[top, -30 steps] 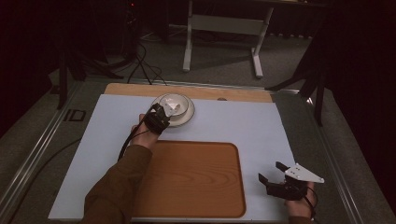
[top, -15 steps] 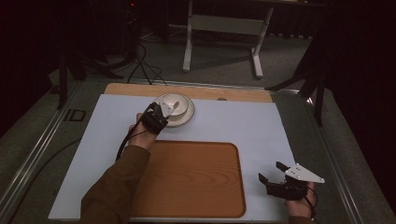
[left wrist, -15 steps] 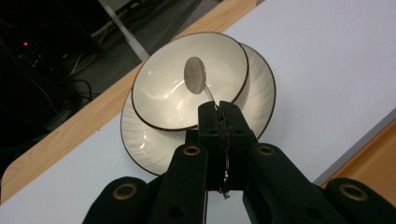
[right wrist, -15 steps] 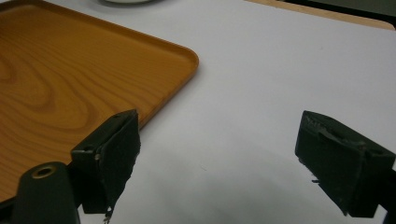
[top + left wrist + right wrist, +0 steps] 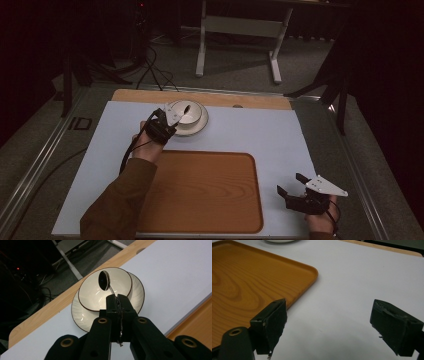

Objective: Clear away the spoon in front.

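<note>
Spoon (image 5: 104, 280) lifted above bowl (image 5: 105, 290), handle clamped in left hand-held gripper (image 5: 117, 301); right hand-held gripper (image 5: 329, 325) gapes wide, empty.

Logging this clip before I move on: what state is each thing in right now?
Left claw: shut on the spoon's handle.
Spoon: held above the bowl.
Bowl: upright on the plate, looks empty.
Plate: flat on the table.
Tray: empty.
Right claw: open, empty, beside the tray.
</note>
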The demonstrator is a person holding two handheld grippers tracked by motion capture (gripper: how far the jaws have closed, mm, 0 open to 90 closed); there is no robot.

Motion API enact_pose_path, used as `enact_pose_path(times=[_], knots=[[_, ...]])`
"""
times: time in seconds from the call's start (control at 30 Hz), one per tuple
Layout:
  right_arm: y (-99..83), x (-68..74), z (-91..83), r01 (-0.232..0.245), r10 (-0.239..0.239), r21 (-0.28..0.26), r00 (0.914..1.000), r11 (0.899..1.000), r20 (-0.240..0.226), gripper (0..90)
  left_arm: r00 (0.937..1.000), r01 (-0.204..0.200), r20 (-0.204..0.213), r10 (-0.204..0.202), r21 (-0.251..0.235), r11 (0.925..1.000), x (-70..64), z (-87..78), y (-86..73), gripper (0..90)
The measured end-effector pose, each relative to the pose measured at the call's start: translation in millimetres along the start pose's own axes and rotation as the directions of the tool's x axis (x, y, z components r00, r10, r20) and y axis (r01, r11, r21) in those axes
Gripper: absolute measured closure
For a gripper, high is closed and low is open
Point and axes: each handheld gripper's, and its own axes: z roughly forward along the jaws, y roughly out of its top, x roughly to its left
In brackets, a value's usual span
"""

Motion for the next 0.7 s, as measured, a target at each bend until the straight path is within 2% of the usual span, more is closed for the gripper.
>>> enact_pose_path(times=[0.47,0.7], knots=[[0.1,-0.1,-0.7,-0.001,0.001,-0.005,1.0000,1.000,0.000,13.9,0.9998,-0.012,-0.014,0.011,-0.027,0.9996,1.6,-21.7,-4.7,88.6],[0.2,-0.2,-1.2,-0.004,0.004,-0.008,1.0000,1.000,0.001,13.9,0.9998,0.004,-0.021,-0.005,-0.050,0.9987,-0.4,-36.4,-12.8,88.6]])
